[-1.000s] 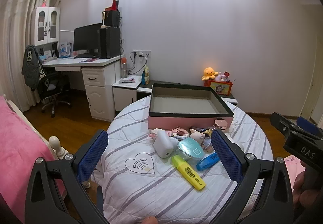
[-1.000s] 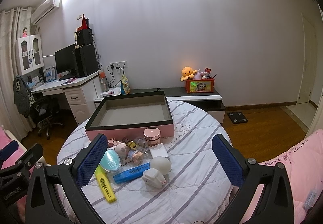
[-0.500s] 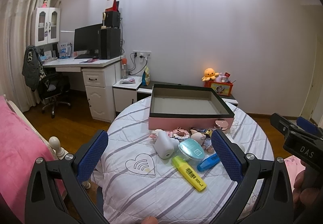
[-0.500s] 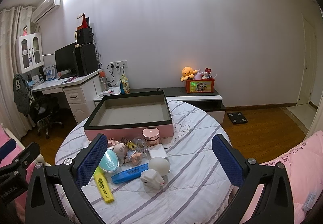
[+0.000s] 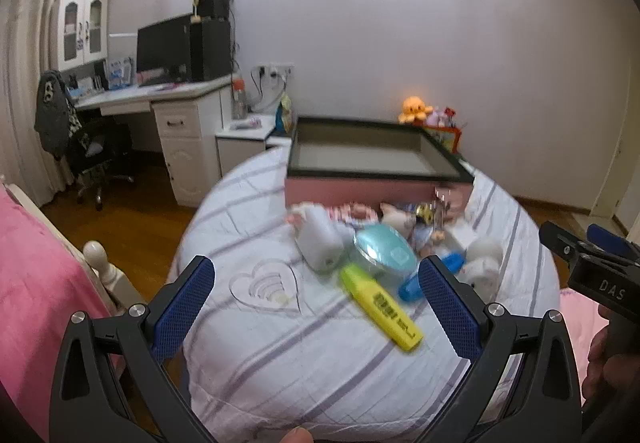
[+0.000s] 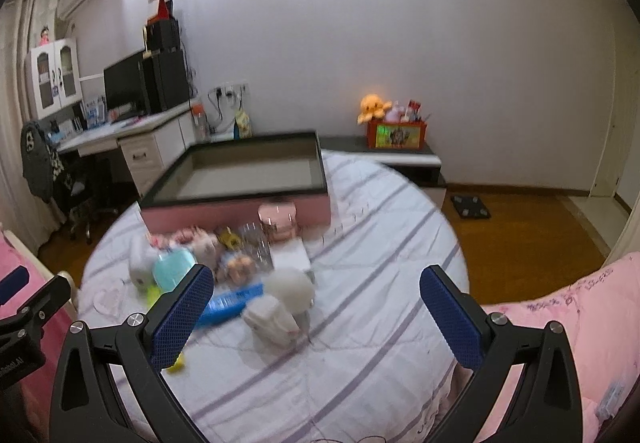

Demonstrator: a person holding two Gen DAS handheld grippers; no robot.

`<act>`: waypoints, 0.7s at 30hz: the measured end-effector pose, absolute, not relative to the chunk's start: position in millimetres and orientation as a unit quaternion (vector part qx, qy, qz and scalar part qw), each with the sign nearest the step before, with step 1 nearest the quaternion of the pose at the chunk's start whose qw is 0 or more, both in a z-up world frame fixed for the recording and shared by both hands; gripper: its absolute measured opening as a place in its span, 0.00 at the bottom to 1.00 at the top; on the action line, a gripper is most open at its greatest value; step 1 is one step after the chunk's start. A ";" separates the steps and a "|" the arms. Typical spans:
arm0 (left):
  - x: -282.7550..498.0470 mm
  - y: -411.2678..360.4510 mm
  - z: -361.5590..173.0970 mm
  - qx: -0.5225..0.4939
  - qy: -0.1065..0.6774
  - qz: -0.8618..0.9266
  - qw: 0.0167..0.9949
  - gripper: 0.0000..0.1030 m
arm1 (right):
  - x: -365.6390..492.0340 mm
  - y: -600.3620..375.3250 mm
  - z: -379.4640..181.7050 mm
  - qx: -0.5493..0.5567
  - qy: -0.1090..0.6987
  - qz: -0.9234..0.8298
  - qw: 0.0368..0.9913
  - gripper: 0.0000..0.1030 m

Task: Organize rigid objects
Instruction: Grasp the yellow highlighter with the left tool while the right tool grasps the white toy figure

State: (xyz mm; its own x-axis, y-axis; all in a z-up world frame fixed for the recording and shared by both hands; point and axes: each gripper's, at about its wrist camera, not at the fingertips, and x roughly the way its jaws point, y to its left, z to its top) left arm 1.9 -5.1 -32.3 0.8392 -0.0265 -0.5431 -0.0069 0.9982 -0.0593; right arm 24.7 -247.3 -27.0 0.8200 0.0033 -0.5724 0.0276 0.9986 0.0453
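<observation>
- We see the left gripper [image 5: 316, 303] w/ both blue-padded fingers [image 5: 182, 303] spread wide, nothing between them; it hangs above the near part of the round table [image 5: 280, 363], which has a striped white cloth.
- Right gripper [image 6: 316, 313]: fingers [image 6: 450, 317] likewise wide apart, holding nothing, above the table's near edge. Its body also shows at the right edge of the left wrist view, w/ part of a hand [image 5: 606, 375] below it.
- Pink box [image 5: 372, 185], dark rim, open top, sits at the far side of the table; its inside looks bare as far as we can see.
- The small objects lie in a cluster just in front of the box's pink wall; both views are motion-blurred, so some items we cannot identify.
- Yellow highlighter [image 5: 380, 303]: lies flat, nearest item to the left gripper, at an angle to the stripes.
- Blue highlighter [image 6: 230, 303]: flat, just beside the yellow one; partly hidden by a finger in each view.
- Teal round case [image 5: 384, 253]: touches the yellow highlighter's far end.
- White device [image 5: 320, 241]: left of the teal case, touching it.
- White round object [image 6: 290, 289] and a white ridged item [image 6: 270, 317]: right side of cluster, touching each other.
- Pink jar [image 6: 278, 219]: upright, against the box wall.
- Clear glass [image 6: 256, 247]: upright, near the jar; small figurines beside it, details blurred.
- Heart emblem [image 5: 266, 285] on the cloth, left of the cluster.
</observation>
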 end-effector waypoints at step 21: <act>64.1 -37.8 -112.6 -0.022 0.385 -0.009 0.923 1.00 | 73.0 -243.3 -96.0 0.052 0.382 0.060 0.921 0.99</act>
State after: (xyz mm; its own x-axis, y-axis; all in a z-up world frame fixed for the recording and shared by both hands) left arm 64.1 -37.8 -112.6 0.7030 -0.0342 -0.7103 0.0001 0.9988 -0.0480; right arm 73.0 -243.3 -96.0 0.7013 0.1499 -0.6970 -0.0700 0.9874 0.1420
